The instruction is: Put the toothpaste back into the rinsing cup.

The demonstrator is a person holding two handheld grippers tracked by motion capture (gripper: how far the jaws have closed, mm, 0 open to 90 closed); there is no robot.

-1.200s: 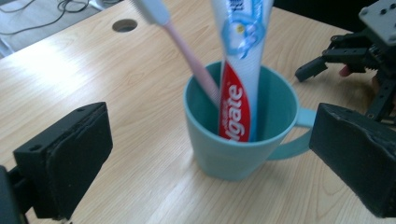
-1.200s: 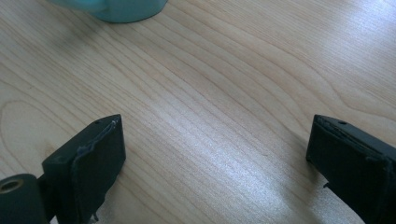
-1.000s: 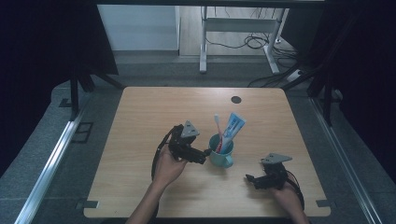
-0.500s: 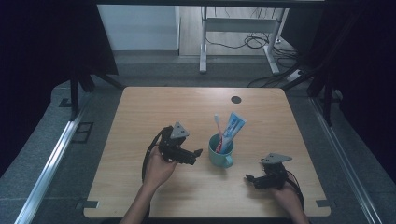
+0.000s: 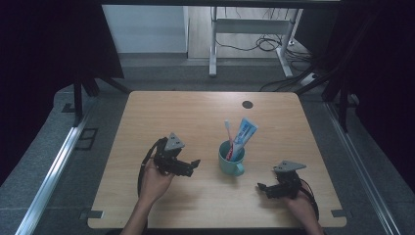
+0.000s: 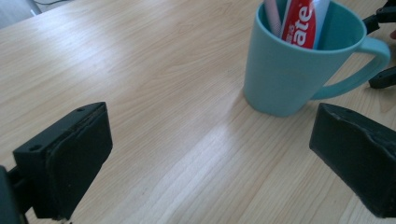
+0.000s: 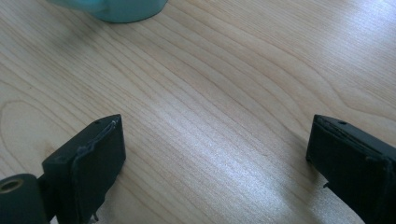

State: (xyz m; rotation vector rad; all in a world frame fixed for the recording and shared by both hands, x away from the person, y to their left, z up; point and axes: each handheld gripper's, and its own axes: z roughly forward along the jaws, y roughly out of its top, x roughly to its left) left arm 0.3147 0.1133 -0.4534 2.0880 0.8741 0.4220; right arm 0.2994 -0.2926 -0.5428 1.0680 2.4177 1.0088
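A teal mug (image 5: 231, 159) stands near the middle of the wooden table (image 5: 195, 112), its handle toward the front right. A pink toothbrush (image 5: 227, 133) and a red, white and blue toothpaste tube (image 5: 244, 133) stick up out of it. My left gripper (image 5: 195, 165) rests low over the table just left of the mug, open and empty, jaws pointing at it. In the left gripper view the mug (image 6: 299, 65) is ahead between the pads (image 6: 79, 158). My right gripper (image 5: 259, 187) sits at the front right, open and empty, aimed left. The mug's base (image 7: 116, 9) shows at the top of the right gripper view.
A small dark round hole (image 5: 247, 104) marks the table's far right part. Beyond the far edge stand a metal frame (image 5: 247, 29) and loose cables (image 5: 266, 44) on the floor. Dark curtains hang on both sides.
My left gripper has drawn back from the mug, moving left and toward the front. The right gripper has stayed put.
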